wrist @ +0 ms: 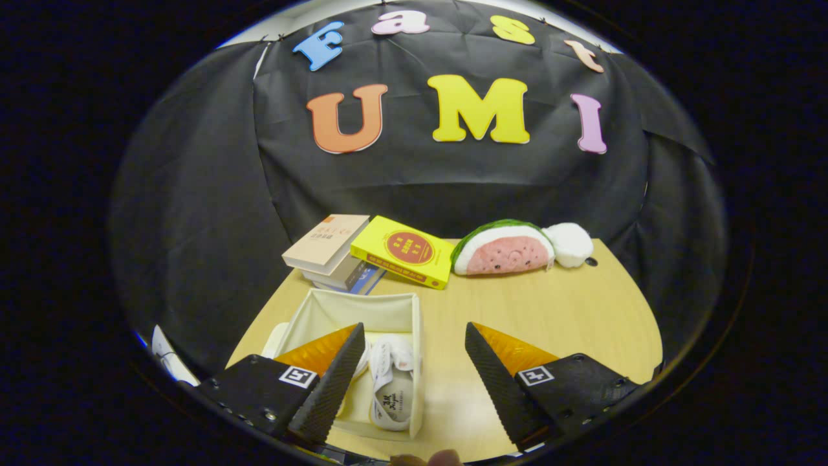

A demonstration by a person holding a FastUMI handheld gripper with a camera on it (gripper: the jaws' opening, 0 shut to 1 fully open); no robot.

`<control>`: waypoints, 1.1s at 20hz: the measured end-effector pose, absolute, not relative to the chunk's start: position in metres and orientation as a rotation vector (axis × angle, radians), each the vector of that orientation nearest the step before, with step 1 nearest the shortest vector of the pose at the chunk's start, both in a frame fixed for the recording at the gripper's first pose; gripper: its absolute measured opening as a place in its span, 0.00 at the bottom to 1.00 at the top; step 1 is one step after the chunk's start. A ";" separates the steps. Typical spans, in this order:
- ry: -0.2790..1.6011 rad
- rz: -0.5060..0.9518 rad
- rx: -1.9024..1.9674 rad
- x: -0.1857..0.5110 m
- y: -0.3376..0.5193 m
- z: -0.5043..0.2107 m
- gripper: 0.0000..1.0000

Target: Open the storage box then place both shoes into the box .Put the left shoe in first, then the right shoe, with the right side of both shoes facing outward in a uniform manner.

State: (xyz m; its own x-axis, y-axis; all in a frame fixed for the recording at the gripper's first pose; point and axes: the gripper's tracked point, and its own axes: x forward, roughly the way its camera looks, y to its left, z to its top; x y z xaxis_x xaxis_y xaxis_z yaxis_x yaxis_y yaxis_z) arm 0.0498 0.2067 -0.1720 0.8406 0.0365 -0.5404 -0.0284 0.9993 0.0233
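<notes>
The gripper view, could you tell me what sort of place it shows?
Probably a staged recording booth: black cloth wall, a wooden table with stacked books, a watermelon plush and an open storage box holding a white shoe. The gripper fingers hang open.

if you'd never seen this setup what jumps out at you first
Probably the watermelon-slice plush at the far side of the wooden table, next to the bright yellow book that leans on a stack of books. Closer in, an open white storage box sits just ahead of the gripper with a white shoe inside, while the fingers stand wide open, holding nothing.
</notes>
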 end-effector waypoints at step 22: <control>0.195 -0.168 0.061 -0.032 -0.024 -0.015 0.96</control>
State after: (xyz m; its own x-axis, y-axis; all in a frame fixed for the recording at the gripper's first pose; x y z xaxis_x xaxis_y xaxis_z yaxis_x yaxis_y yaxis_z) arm -0.0317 -0.0243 -0.0146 0.9670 -0.1599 -0.1981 0.1718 0.9841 0.0443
